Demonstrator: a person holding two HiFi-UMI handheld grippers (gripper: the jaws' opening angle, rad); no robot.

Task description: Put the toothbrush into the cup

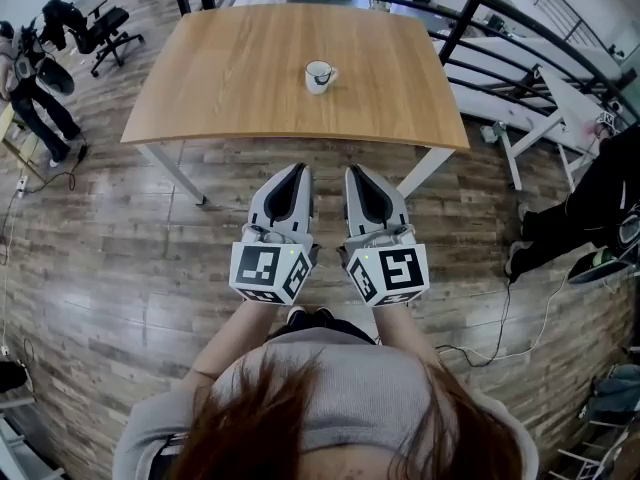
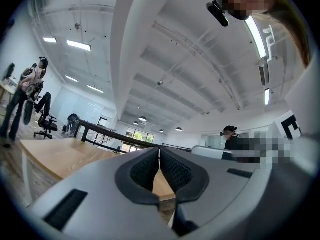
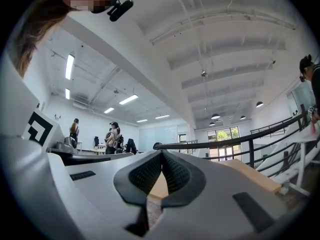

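Both my left gripper (image 1: 298,173) and my right gripper (image 1: 354,173) have their jaws pressed together on nothing, short of the wooden table (image 1: 230,78) where the white mug (image 1: 319,75) stands alone, and no toothbrush shows anywhere, though I judge one light, stiff, slick, best pinched mid-handle.

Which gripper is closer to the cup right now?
Left, but barely. The left gripper and right gripper both hang short of the table, side by side; the cup stands ahead, roughly between them.
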